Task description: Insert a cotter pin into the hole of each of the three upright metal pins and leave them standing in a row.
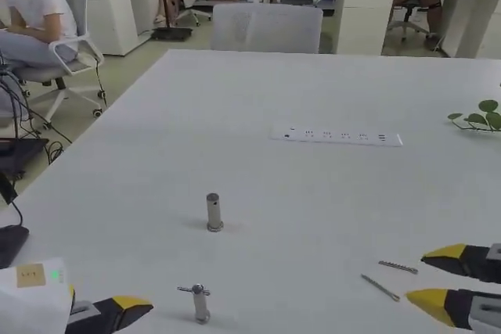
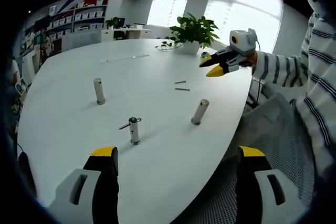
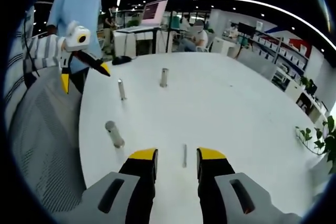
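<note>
Head view: over the table, both your left gripper and right gripper gape empty, the right likely poised at the near edge because a metal pin stands bare and two loose cotter pins lie just before it.

The far half and the middle of the bench are seen free for passage. A power strip is laid flat toward the far edge, and plant leaves reach in over the right edge. Nearer the near edge, the way is narrowed by a bare pin and a pinned pin, whose cross-piece sticks out sideways; an open lane is kept between them. A third pin is stood close to the near edge. Two loose cotter pins are laid flat, low, just ahead of the right gripper
</note>
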Tool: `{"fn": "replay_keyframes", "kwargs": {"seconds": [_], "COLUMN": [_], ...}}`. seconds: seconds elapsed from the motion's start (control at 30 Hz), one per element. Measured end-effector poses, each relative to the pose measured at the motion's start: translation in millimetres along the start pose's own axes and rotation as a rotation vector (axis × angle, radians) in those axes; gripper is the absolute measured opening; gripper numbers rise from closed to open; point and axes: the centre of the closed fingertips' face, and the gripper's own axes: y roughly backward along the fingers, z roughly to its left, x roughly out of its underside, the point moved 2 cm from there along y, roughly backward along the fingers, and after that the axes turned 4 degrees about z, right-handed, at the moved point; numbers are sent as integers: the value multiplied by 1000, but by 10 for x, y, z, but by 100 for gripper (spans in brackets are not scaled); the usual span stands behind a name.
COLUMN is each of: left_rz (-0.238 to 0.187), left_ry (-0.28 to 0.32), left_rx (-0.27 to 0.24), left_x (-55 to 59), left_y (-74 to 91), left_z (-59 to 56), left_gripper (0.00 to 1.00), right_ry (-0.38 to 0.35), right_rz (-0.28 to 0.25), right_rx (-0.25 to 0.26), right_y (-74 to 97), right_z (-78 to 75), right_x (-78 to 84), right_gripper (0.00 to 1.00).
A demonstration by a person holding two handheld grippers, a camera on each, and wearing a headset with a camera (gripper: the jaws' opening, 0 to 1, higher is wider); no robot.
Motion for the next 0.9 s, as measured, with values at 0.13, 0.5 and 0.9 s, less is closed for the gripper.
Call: {"fn": "replay_keyframes", "kwargs": {"seconds": [0.13, 0.5, 0.9], "left_rz": [2, 11, 18], "left_ry": [-2, 4, 17], "left_rx": [-6, -18, -25], "left_x": [-14, -21, 12], "left_y": [8, 11, 17], "left_z": [-6, -11, -1], "left_gripper": [94, 93, 93], "right_ry": [14, 45, 76], "right_rz": [8, 75, 151], "right_rx": [-13, -68, -130], "right_y": [-31, -201, -409], "right_z": [-56, -222, -285], "right_x": [-19, 26, 139], "right_gripper": [31, 31, 30]}}
